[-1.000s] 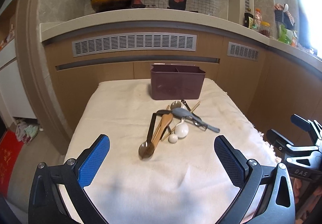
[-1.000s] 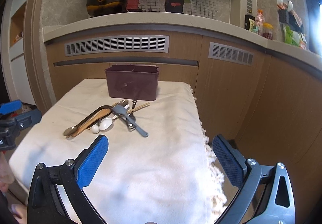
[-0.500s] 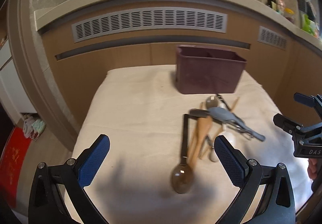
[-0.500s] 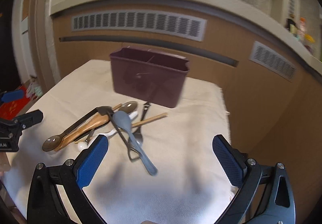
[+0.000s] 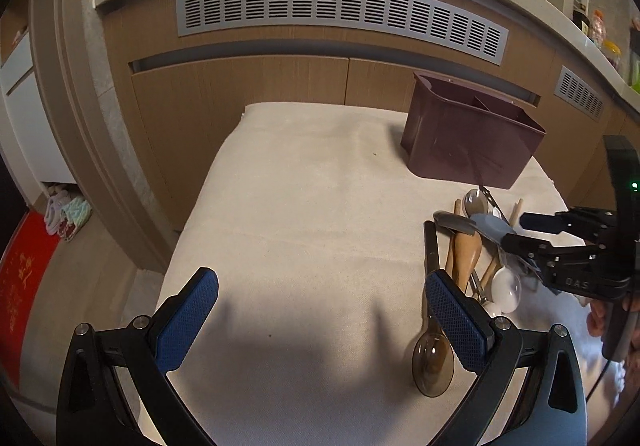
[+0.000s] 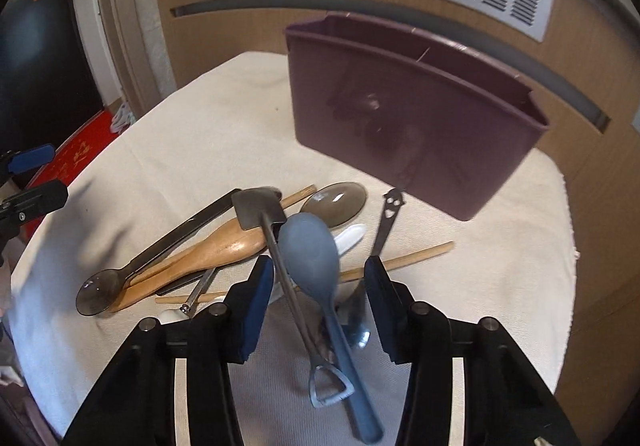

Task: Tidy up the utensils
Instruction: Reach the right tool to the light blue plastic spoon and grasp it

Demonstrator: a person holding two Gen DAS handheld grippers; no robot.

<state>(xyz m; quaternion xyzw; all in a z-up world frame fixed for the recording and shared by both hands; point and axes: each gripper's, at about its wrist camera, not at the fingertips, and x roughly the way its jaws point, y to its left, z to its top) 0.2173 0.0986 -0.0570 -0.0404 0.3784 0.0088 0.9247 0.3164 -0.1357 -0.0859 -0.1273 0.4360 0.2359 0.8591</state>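
From my left wrist camera I record the left gripper (image 5: 320, 320) spread wide above bare cream cloth (image 5: 300, 205), with the heap of utensils (image 5: 468, 258) to its right, the dark maroon plastic utensil caddy (image 5: 472, 141) behind the heap, and the right gripper (image 5: 524, 234) reaching in over the pile. From my right wrist camera I note the right gripper (image 6: 320, 276) part-spread, its blue-padded fingers (image 6: 260, 286) straddling the blue-grey plastic spoon (image 6: 316, 258) and the shovel-shaped metal spoon (image 6: 260, 209) without visibly pinching either; beside them lie a wooden spoon (image 6: 208, 250), a translucent brown spoon (image 6: 100, 290) and wooden chopsticks (image 6: 400, 258).
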